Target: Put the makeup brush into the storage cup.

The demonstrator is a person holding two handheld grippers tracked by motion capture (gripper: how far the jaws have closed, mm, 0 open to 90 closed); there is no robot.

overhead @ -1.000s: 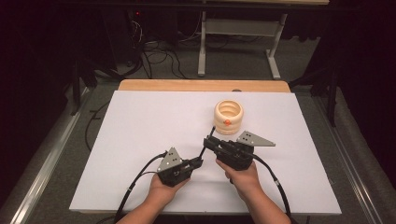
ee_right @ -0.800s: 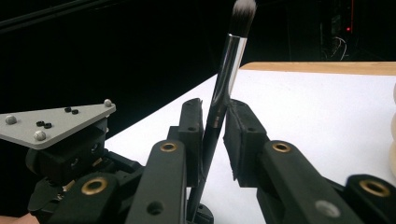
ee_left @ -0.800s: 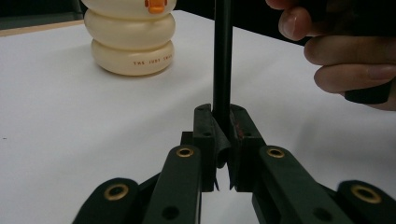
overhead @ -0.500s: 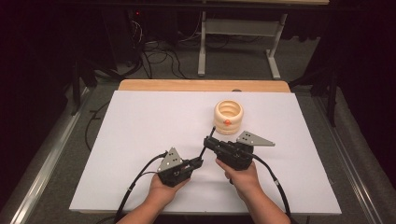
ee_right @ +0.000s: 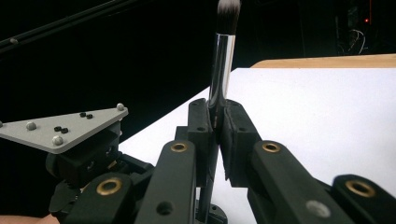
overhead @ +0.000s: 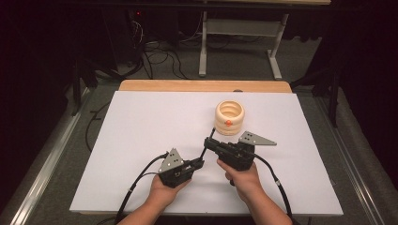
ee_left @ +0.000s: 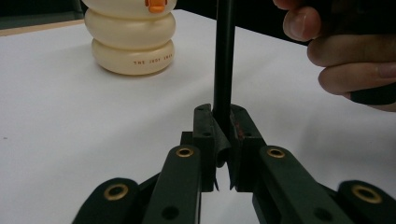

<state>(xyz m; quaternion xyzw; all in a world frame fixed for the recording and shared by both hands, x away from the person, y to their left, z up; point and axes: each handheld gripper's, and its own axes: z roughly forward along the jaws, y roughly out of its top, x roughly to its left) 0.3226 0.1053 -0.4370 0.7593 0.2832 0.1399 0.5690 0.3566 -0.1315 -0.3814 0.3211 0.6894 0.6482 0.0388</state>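
A: Lighting? Bright white table (overhead: 141, 140), even overhead light, dark surroundings.
B: Shadows soft. Glare on the brush (ee_right: 220, 70) ferrule. Near jaws blurry in both gripper views.

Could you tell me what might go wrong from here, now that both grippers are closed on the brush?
1. Both the left gripper and the right gripper clamp the thin brush; pulling apart or twisting could bend it or make it slip.
2. The cream ring holder stands close by; a swing of the brush could knock it.
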